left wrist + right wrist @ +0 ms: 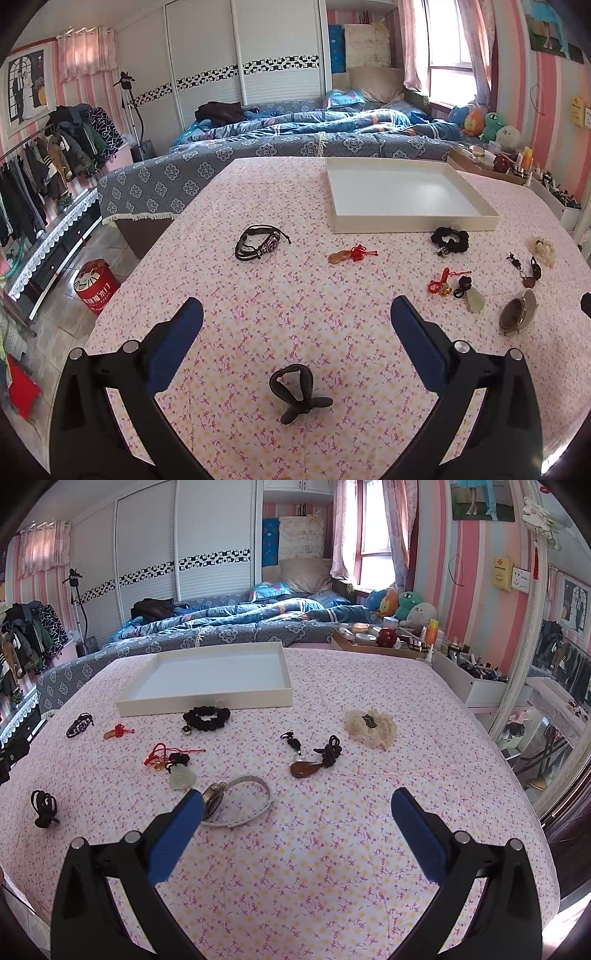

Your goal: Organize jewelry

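An empty white tray (413,221) (207,700) lies at the far side of the pink flowered table. Jewelry is scattered in front of it: a black bracelet (258,242) (79,725), an amber pendant on red cord (351,254) (118,731), a black scrunchie (450,238) (207,716), a red-cord charm with a pale jade pendant (460,288) (177,766), a watch (517,312) (236,805), a brown pendant on dark cord (314,760) and a cream scrunchie (371,725). My left gripper (297,314) is open above a dark hair tie (297,391) (44,808). My right gripper (297,801) is open, its left finger (184,819) beside the watch.
A bed with blue bedding (295,136) stands beyond the table. A wooden tray of cosmetics (376,637) and a white organizer (476,679) sit at the table's far right. A mirror (554,701) leans on the right. A clothes rack (44,162) and a red stool (96,290) are on the left.
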`<move>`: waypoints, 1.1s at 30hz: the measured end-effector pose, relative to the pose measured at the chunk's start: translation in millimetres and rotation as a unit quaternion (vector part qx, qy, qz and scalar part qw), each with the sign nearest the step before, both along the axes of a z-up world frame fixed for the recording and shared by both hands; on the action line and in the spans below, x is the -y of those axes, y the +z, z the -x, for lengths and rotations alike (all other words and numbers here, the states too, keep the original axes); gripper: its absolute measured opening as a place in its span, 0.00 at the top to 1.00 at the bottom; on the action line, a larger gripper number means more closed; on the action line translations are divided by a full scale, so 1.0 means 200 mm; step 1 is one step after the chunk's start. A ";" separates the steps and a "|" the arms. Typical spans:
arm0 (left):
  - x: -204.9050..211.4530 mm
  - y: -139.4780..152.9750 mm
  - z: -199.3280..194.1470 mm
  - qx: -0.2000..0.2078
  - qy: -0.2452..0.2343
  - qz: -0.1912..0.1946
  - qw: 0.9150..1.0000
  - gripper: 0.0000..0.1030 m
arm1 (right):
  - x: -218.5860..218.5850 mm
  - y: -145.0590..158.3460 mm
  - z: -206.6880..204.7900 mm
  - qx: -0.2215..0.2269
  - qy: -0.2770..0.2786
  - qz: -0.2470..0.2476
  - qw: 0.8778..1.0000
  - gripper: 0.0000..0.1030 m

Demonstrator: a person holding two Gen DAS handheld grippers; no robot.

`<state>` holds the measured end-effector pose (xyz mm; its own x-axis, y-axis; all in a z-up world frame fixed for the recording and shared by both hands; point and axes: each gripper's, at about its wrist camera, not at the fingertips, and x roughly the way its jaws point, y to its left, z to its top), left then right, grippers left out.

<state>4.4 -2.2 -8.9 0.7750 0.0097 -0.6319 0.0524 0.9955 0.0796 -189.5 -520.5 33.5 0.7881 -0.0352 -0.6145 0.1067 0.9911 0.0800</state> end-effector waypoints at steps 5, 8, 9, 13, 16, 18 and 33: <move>0.00 0.00 0.00 -0.001 -0.001 -0.001 1.000 0.03 | 0.00 0.00 0.00 0.000 0.002 0.000 1.000 0.01; 0.00 0.00 0.00 -0.003 -0.002 -0.001 1.000 0.03 | 0.01 0.01 -0.01 -0.002 0.004 -0.005 1.000 0.01; 0.00 0.00 0.00 -0.002 -0.002 -0.001 1.000 0.03 | 0.02 0.01 -0.01 -0.003 0.005 -0.006 1.000 0.01; 0.00 0.00 -0.01 -0.001 -0.004 -0.002 1.000 0.03 | 0.02 0.01 -0.01 -0.004 0.004 -0.005 1.000 0.01; 0.01 0.00 -0.01 -0.001 -0.005 -0.003 1.000 0.03 | 0.03 0.01 -0.01 -0.005 0.003 -0.006 1.000 0.02; 0.01 0.01 -0.01 -0.002 -0.005 -0.004 1.000 0.03 | 0.04 0.01 -0.01 -0.006 0.003 -0.007 1.000 0.01; 0.06 0.00 -0.01 -0.008 -0.009 -0.007 1.000 0.03 | 0.07 0.00 -0.04 -0.008 0.006 -0.007 1.000 0.01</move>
<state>7.4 -13.8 -8.4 0.7655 0.0040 -0.6434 0.0720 0.9932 0.0918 -182.1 -533.7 33.2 0.7779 -0.0169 -0.6282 0.0959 0.9911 0.0921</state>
